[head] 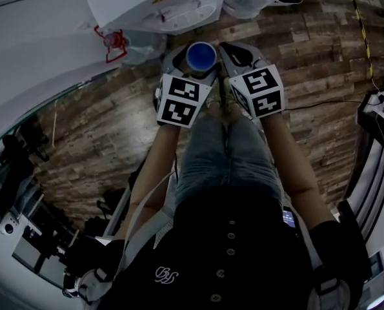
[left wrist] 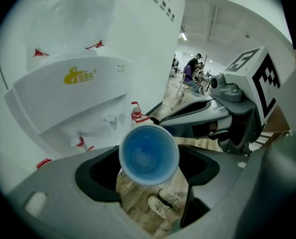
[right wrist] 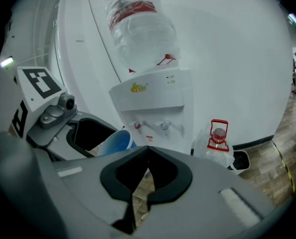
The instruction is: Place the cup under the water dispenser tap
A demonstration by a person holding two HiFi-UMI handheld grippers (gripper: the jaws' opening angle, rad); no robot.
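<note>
Your left gripper (left wrist: 148,158) pinches the blue plastic cup (left wrist: 148,155) mouth-up, short of the white water dispenser (left wrist: 73,98), ready for its tap; your right gripper (right wrist: 147,151) is closed and empty.

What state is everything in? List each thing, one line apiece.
cup: upright, looks empty, gripped by the left tool, not yet under a tap.
left tool: shut on the cup.
right tool: shut, holding nothing.
water dispenser: bottle mounted on top, nothing under its taps.
spare bottle: red cap on, beside the dispenser.
</note>
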